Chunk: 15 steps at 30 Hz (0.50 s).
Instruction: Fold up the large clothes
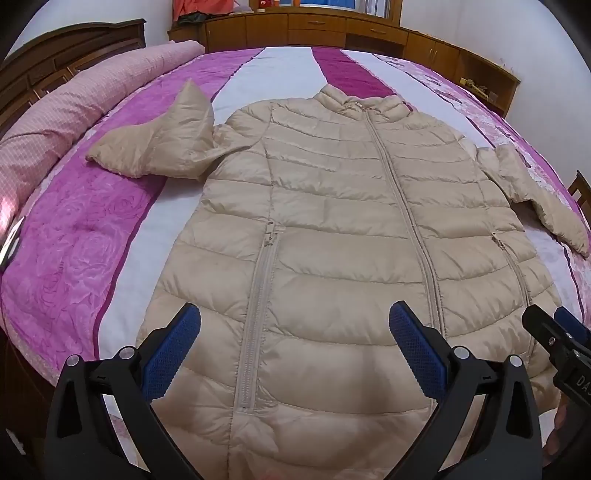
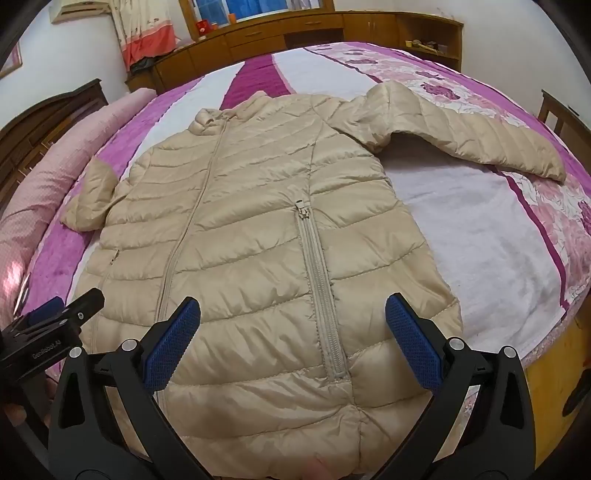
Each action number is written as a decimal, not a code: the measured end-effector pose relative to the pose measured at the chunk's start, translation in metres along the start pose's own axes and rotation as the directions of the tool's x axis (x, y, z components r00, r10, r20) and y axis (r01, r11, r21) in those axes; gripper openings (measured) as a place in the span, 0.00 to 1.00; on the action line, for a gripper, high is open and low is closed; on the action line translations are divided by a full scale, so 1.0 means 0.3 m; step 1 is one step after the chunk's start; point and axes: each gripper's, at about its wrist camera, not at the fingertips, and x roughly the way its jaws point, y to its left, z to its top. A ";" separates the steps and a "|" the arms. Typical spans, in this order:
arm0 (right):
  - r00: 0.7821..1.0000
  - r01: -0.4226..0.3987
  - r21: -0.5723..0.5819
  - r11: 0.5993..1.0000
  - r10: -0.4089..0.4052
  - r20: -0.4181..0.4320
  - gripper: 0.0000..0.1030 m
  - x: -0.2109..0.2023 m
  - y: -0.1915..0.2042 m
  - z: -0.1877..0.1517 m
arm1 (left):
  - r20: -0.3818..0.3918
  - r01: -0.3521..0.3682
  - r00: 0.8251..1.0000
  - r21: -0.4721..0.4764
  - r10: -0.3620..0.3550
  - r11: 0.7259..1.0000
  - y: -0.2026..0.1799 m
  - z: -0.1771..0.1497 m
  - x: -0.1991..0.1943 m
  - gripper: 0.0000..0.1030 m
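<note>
A beige quilted puffer jacket (image 1: 332, 206) lies face up and zipped on the bed, collar at the far end, hem toward me. Its left sleeve (image 1: 159, 144) is bent outward over the pink cover; its right sleeve (image 2: 461, 129) stretches out to the right. My left gripper (image 1: 294, 321) hovers open above the lower left part near a pocket zipper (image 1: 258, 314), nothing between its blue pads. My right gripper (image 2: 293, 317) hovers open above the lower right part, over the other pocket zipper (image 2: 317, 288). Each gripper shows at the edge of the other's view: the right gripper (image 1: 554, 332), the left gripper (image 2: 62, 314).
The bed carries a pink, magenta and white striped cover (image 1: 92, 240). A rolled pink quilt (image 1: 74, 110) lies along the left side by a dark headboard (image 1: 55, 55). Wooden cabinets (image 1: 314, 26) stand beyond the bed. A wooden chair (image 2: 561, 114) is at the right.
</note>
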 end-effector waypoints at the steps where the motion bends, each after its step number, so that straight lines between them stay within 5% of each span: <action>1: 1.000 0.000 0.000 1.000 0.000 0.000 0.97 -0.001 -0.002 0.000 | -0.001 0.001 1.000 0.000 -0.001 1.000 -0.001 0.001 0.002 0.95; 15: 1.000 0.011 0.004 1.000 -0.011 -0.011 0.97 0.002 -0.002 0.000 | -0.003 -0.001 1.000 0.005 0.001 1.000 -0.007 0.004 0.001 0.95</action>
